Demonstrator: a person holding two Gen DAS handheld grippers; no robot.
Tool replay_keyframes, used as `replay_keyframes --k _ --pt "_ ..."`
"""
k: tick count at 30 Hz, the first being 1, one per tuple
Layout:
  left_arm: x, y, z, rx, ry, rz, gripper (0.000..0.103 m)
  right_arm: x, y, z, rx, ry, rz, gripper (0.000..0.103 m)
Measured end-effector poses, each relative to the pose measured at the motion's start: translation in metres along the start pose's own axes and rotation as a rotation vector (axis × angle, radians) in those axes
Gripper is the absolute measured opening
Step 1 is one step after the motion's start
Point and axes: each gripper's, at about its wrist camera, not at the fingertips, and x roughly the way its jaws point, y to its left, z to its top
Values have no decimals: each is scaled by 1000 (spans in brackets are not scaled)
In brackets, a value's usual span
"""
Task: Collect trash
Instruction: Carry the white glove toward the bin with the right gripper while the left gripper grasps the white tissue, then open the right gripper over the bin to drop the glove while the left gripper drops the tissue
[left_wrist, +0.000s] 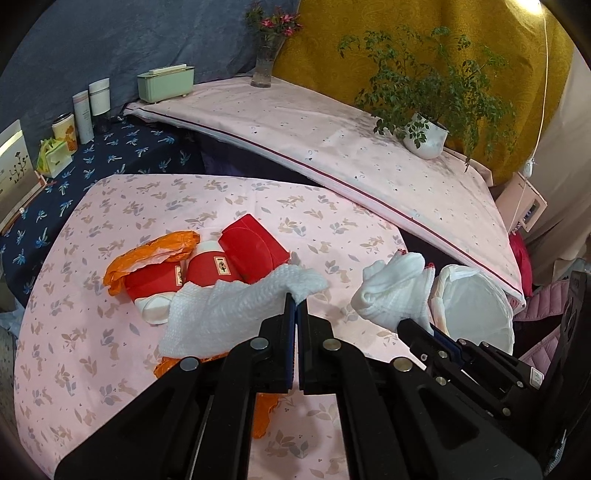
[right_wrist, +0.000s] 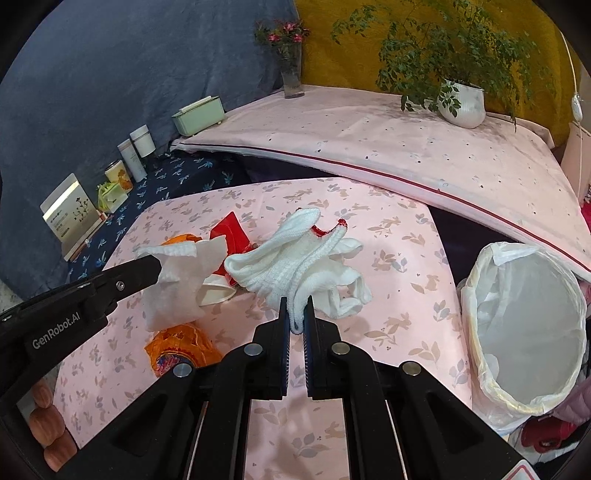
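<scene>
My left gripper (left_wrist: 296, 300) is shut on a white paper towel (left_wrist: 229, 314) and holds it above the pink table; it also shows in the right wrist view (right_wrist: 173, 284). My right gripper (right_wrist: 296, 310) is shut on white knit gloves (right_wrist: 299, 262) with red cuffs, lifted off the table; the gloves show in the left wrist view (left_wrist: 395, 291). Red paper cups (left_wrist: 207, 273), a red box (left_wrist: 251, 251) and an orange plastic bag (left_wrist: 155, 254) lie on the table. A white-lined trash bin (right_wrist: 524, 325) stands by the table's right edge.
A second orange wrapper (right_wrist: 177, 354) lies near the table's front. Behind are a raised pink surface (right_wrist: 406, 147) with a potted plant (right_wrist: 461, 99) and a flower vase (right_wrist: 291, 74). Jars and a green box (right_wrist: 197, 114) stand at the back left.
</scene>
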Motion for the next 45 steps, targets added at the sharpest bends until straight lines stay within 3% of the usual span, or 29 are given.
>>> replay_keyframes --k 9,31,40,45 --pt "-1 -20 7 13 -13 -28 0 -7 -15 6 -1 -21 -26 6" --pt "-11 -44 27 -13 -24 -184 0 -16 -63 6 63 -41 -70 6" --pt "-4 -112 39 56 -6 -296 0 -24 -108 -2 107 -45 -161 6" --pt "8 -168 42 90 39 -417 0 -38 -159 -10 189 -51 -245 6"
